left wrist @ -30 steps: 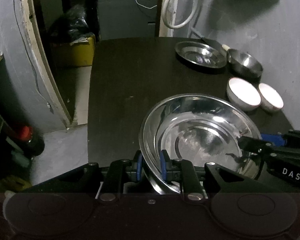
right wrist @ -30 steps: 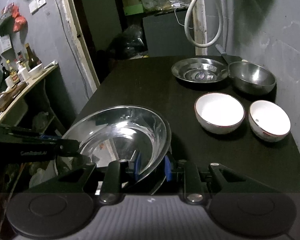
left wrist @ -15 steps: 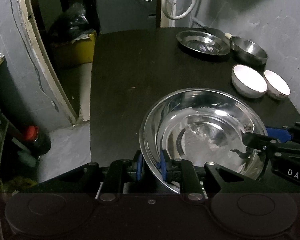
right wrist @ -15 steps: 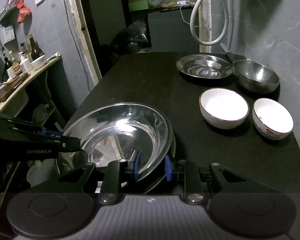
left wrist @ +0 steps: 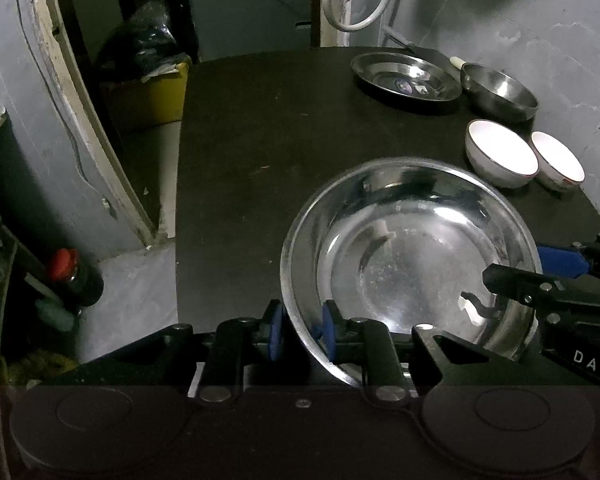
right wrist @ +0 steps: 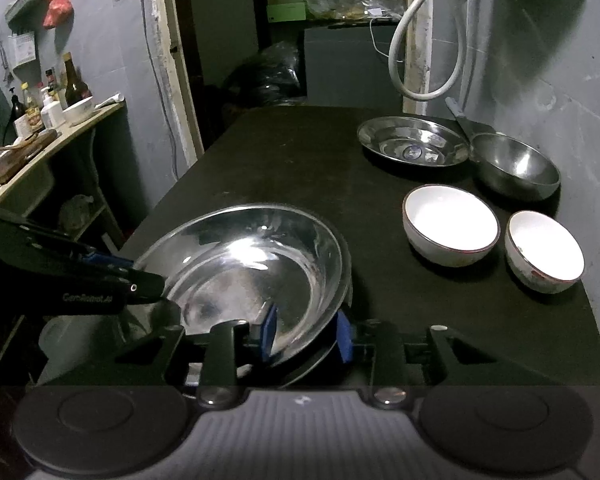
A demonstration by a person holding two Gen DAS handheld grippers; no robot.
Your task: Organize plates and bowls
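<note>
A large steel basin point(left wrist: 412, 264) sits at the near end of the black table point(left wrist: 260, 128). My left gripper point(left wrist: 300, 332) is shut on its near-left rim. My right gripper point(right wrist: 306, 334) is shut on its near-right rim point(right wrist: 260, 272), and reaches in from the right in the left wrist view point(left wrist: 540, 288). Farther back on the right lie a steel plate point(right wrist: 414, 146), a steel bowl point(right wrist: 516, 166) and two white bowls point(right wrist: 450, 230) point(right wrist: 544, 250).
A grey wall point(right wrist: 560, 80) runs along the table's right side. A white hose point(right wrist: 424, 40) hangs at the far end. A shelf with bottles point(right wrist: 52, 108) stands left. A yellow bin point(left wrist: 148, 92) sits on the floor beyond the table's left edge.
Both grippers have drawn back toward the near end of the table with the basin. The far plate and bowls look smaller and farther away.
</note>
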